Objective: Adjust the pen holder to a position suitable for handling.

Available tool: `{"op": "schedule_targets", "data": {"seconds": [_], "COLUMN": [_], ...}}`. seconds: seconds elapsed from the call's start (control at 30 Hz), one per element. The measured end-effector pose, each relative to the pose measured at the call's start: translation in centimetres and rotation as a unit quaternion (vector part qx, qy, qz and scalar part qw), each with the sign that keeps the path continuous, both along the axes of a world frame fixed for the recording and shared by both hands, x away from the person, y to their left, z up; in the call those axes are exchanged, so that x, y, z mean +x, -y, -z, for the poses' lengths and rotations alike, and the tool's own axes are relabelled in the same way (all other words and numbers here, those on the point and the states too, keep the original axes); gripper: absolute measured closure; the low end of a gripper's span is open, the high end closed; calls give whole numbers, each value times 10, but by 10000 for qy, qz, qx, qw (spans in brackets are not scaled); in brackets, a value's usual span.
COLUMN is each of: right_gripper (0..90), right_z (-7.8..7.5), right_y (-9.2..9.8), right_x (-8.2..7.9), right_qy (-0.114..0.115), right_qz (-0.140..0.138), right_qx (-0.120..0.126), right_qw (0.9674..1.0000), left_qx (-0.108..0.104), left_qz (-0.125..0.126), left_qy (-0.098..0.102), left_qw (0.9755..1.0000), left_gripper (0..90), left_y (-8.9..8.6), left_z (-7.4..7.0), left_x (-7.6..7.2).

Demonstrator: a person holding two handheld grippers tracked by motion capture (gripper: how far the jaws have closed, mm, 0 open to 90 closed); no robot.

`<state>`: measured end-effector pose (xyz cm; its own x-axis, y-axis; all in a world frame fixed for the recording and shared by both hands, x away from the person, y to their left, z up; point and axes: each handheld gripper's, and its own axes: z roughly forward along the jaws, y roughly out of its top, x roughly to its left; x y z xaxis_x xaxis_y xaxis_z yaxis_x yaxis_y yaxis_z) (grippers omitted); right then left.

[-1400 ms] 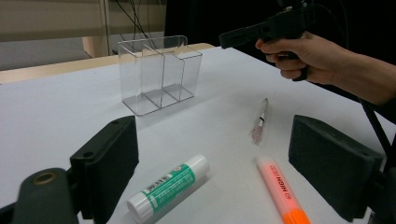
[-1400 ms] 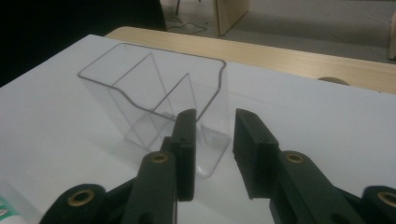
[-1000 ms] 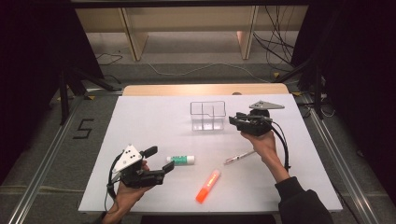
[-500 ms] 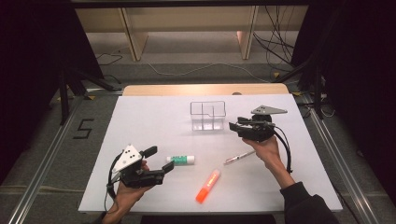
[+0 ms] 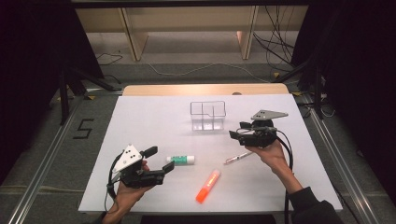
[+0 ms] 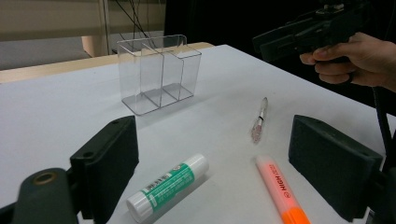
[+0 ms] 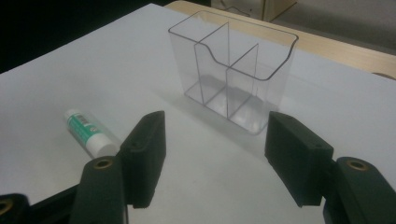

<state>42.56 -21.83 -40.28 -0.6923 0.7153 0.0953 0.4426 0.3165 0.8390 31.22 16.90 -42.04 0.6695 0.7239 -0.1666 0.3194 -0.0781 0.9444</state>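
A clear plastic organizer point(image 5: 208, 115) with three compartments stands empty at the table's middle back. My right gripper point(image 5: 236, 130) hovers just right of it, pointing left. In the right gripper view the right gripper point(image 7: 217, 135) faces the organizer point(image 7: 233, 70); its jaws have just been opening, with nothing between them. My left gripper point(image 5: 161, 162) rests open at the front left. A green-and-white glue stick point(image 5: 181, 160) lies just beyond its fingertips, and in the left gripper view the glue stick point(image 6: 166, 186) lies low between the jaws, untouched. An orange highlighter point(image 5: 208, 185) and a thin pen point(image 5: 238, 157) lie between the hands.
The white table top point(image 5: 154, 121) has free room at its left and back left. A wooden strip point(image 5: 201, 89) runs along the far edge. Cables point(image 5: 280, 51) and shelf legs stand on the floor beyond it, and metal rails point(image 5: 42, 163) flank the table.
The right gripper has drawn back a little from the organizer toward the near side, and its jaws stand wider apart. The left gripper and the loose items have not moved.
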Motion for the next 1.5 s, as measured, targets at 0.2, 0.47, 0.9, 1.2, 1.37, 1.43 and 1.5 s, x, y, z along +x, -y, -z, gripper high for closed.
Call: {"op": "schedule_targets", "data": {"seconds": [0.2, 0.47, 0.9, 1.2, 1.37, 1.43, 1.5], "right_gripper": [368, 350, 350, 345, 340, 339, 339], "right_z": [-1, -1, 3, 5, 6, 7, 8], "right_y": [3, 13, 24, 29, 32, 33, 34], "right_x": [-3, -11, -35, -45, -52, -55, -57], "right_qy": [-40, -63, 129, 137, 113, 126, 97], "right_qz": [-53, 9, 153, 161, 192, 190, 214], "right_qx": [-94, -23, 213, 230, 276, 270, 297], "right_qw": [9999, 10000, 9996, 9995, 9994, 9994, 9993], "left_qx": [5, 53, 76, 108, 132, 138, 128], "left_qz": [4, 33, 56, 51, 75, 72, 80], "left_qy": [-8, -44, -117, -168, -244, -276, -309], "left_qw": [10000, 10000, 9999, 9998, 9996, 9995, 9994], "left_gripper": [156, 156, 156, 156, 156, 156, 156], "left_y": [0, 1, 4, 5, 7, 8, 9], "left_z": [0, 1, 1, 1, 1, 1, 1], "left_x": [0, 1, 2, 4, 6, 7, 8]}}
